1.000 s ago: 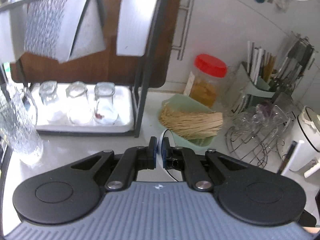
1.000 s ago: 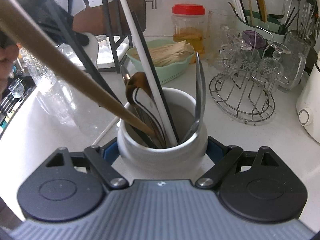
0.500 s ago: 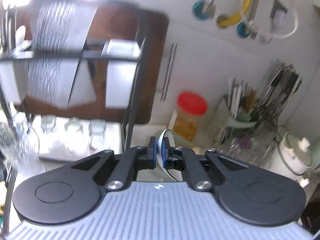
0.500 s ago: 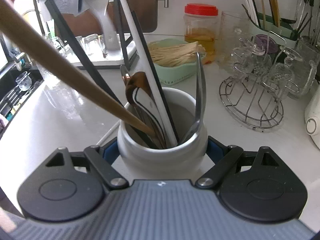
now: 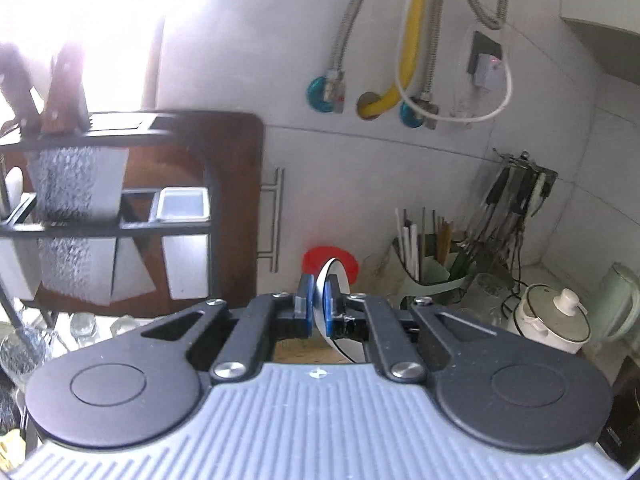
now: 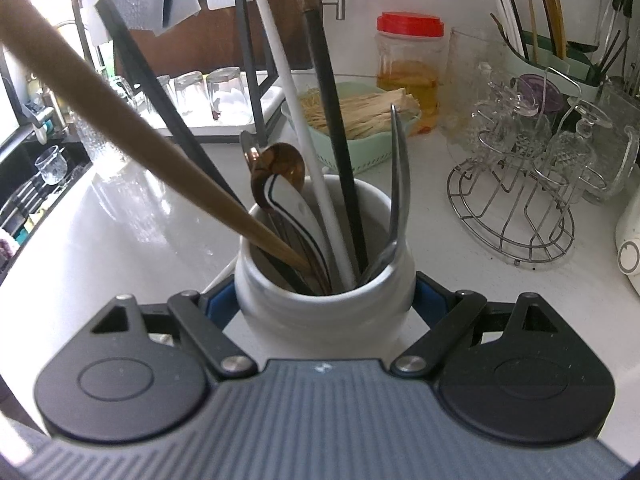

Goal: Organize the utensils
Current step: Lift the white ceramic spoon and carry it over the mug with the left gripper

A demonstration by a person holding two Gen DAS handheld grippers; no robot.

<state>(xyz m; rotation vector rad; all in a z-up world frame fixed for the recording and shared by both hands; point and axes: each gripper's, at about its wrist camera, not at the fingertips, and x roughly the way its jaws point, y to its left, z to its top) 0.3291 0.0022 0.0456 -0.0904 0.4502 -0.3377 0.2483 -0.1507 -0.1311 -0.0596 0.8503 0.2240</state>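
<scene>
Left wrist view: I hold a white spoon with a dark rim line (image 5: 335, 280) edge-on between the blue pads of my left claw (image 5: 317, 307), the jaws pressed together on it. The spoon's bowl pokes up past the fingertips, in front of the red lid of a jar (image 5: 347, 262) at the far wall. Left of that, a black rack (image 5: 120, 228) carries knives with broad blades (image 5: 76, 216), a brown cutting board (image 5: 236, 200) behind it. Far right, a green caddy of chopsticks (image 5: 430, 276) stands near a white kettle (image 5: 554, 320). Hoses and a yellow pipe (image 5: 408, 40) hang on the wall above.

Right wrist view: my right claw (image 6: 325, 304) grips a white ceramic utensil crock (image 6: 324, 304) on the white desk (image 6: 120, 232), one blue pad against each side of its body. Inside the crock stand a wooden handle (image 6: 120, 120) leaning far left, a brown spoon (image 6: 280, 168), another white spoon with a dark line (image 6: 298, 208), a white rod (image 6: 296, 120), a black rod (image 6: 334, 120) and a steel utensil (image 6: 398, 184) at the right wall. Beyond the crock sits a green basket of pale sticks (image 6: 360, 120), with the red-lidded jar (image 6: 410, 68) just behind it. To the right, a wire stand holds clear glassware (image 6: 520, 152).
</scene>
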